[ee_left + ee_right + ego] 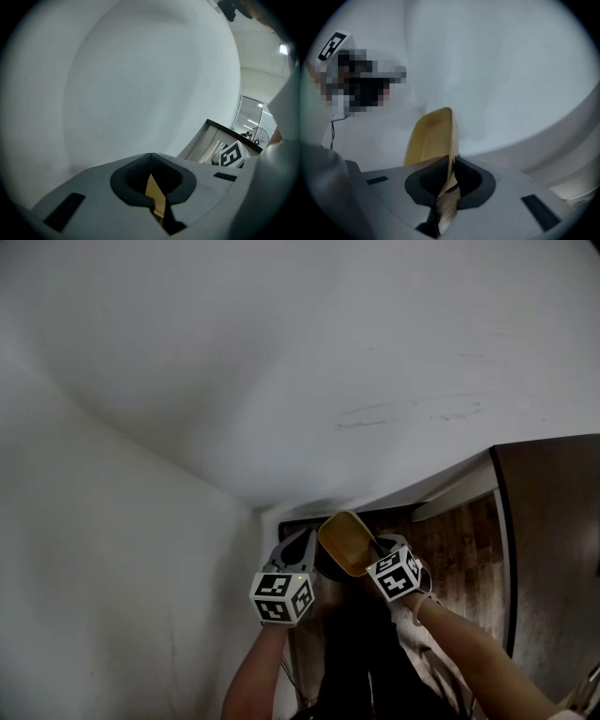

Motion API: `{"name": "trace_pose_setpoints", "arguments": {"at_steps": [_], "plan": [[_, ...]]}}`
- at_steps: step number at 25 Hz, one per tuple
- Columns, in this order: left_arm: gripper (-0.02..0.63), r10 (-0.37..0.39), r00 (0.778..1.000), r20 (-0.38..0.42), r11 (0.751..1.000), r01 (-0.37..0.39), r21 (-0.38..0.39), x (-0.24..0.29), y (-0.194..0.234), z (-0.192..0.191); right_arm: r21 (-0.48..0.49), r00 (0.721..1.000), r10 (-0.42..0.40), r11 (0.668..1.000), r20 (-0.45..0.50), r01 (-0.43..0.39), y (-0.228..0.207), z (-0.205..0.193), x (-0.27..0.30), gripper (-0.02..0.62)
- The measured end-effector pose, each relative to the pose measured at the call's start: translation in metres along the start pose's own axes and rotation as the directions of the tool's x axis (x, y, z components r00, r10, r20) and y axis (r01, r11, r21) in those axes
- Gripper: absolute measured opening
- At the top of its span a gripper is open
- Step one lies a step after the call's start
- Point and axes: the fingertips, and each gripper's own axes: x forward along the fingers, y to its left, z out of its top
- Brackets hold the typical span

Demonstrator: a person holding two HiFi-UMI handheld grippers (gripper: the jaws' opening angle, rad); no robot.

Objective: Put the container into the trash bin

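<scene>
A tan paper container [342, 542] is held up in the air between both grippers, in front of a white wall corner. My right gripper [377, 547] is shut on its side wall; in the right gripper view the container [433, 136] rises out of the jaws of that gripper [452, 161], open side to the left. My left gripper [302, 547] sits against the container's left side. In the left gripper view the gripper's [151, 157] tips meet, with a tan sliver of container [155, 191] pinched between the pads. I cannot make out any trash bin.
White walls [281, 362] fill most of the head view. A wooden floor [469, 549] and a dark brown panel [553, 549] lie at the right. The person's forearms [469, 643] reach up from below. The right gripper's marker cube [233, 154] shows in the left gripper view.
</scene>
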Motion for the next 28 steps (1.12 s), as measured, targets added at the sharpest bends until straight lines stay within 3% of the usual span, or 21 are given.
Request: {"name": "trace_pose_setpoints", "arguments": {"at_steps": [7, 28], "plan": [[0.018, -0.021, 0.999, -0.031, 0.999, 0.022, 0.035, 0.006, -0.009, -0.004, 0.052, 0.999, 0.042, 0.998, -0.022, -0.041, 0.008, -0.010, 0.011, 0.066], [0.018, -0.043, 0.999, -0.007, 0.999, 0.043, 0.014, 0.010, -0.023, 0.010, 0.120, 0.996, 0.084, 0.989, 0.008, -0.085, 0.011, -0.004, 0.012, 0.064]]}}
